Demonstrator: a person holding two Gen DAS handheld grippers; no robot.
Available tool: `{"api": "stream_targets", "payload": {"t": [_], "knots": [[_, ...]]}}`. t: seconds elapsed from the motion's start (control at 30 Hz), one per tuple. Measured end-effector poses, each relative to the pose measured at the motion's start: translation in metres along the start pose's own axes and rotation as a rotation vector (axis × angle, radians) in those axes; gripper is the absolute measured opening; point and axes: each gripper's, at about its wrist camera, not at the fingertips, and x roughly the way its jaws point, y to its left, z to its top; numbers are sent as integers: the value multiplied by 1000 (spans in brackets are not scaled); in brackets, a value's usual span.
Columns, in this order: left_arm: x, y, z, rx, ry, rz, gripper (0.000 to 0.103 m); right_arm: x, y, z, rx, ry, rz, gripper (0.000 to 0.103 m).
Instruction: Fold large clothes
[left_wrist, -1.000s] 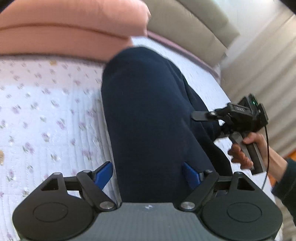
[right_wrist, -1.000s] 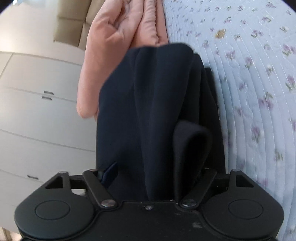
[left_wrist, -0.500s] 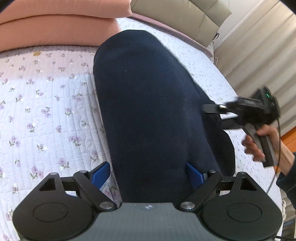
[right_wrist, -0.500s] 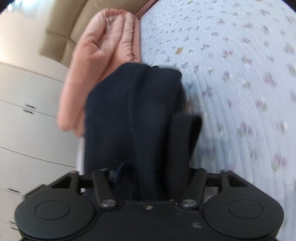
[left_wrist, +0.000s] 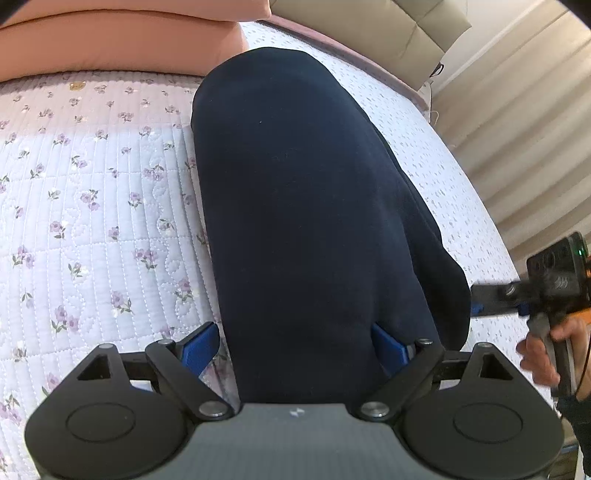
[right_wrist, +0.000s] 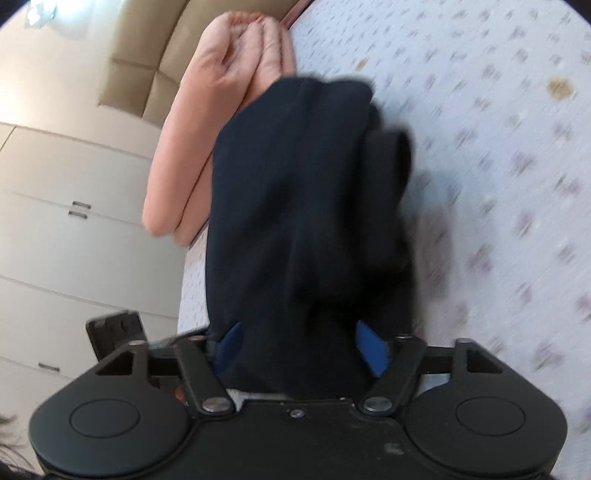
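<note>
1. Navy garment (left_wrist: 306, 206): thick, folded into a long bundle, lies on the flowered bed quilt (left_wrist: 92, 206), top end near the pink duvet (left_wrist: 110, 44).
2. My left fingers (left_wrist: 210, 343) spread wide, cloth between, w/o a clear pinch.
3. My right fingers (right_wrist: 369, 347): blurred, fabric between them; can't tell if they grip.

Navy garment (left_wrist: 306, 206): soft matt knit cloth, thick, smooth-faced. Bedspread (left_wrist: 92, 206) is quilted cotton-like cloth w/ stitched ridges & floral print; pink duvet (right_wrist: 207, 122) matt, puffy fabric. Left hand-held gripper (left_wrist: 295, 347): matt black plastic body, blue rubbery-looking pads, shiny metal pivot screws; headboard (left_wrist: 399, 29) smooth beige leather-like upholstery.
</note>
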Motion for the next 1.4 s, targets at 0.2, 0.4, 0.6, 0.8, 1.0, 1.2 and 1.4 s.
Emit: {"api": "stream_targets", "payload": {"t": [0.2,0.4,0.6,0.8,1.0,1.2,1.4], "knots": [[-6,-4,-4,17,-17,-4,91,-49,35,-10,-161,-294,108,8],[1,-10,-6,32,5,8,94,-12,-18,-17,-110,-143,-213,6],[8,-18,-11,68,31,40,96,-17,27,-1,-258,-158,-356,47],[15,-15,-15,40,41,31,99,21,110,52,-582,-262,-255,103],[12,-18,-17,41,22,52,99,149,104,116,-548,-107,-378,103],[10,-14,-12,13,2,72,100,182,84,133,-547,-148,-294,103],[11,-25,-14,37,5,116,101,174,82,138,-499,-216,-256,103]]}}
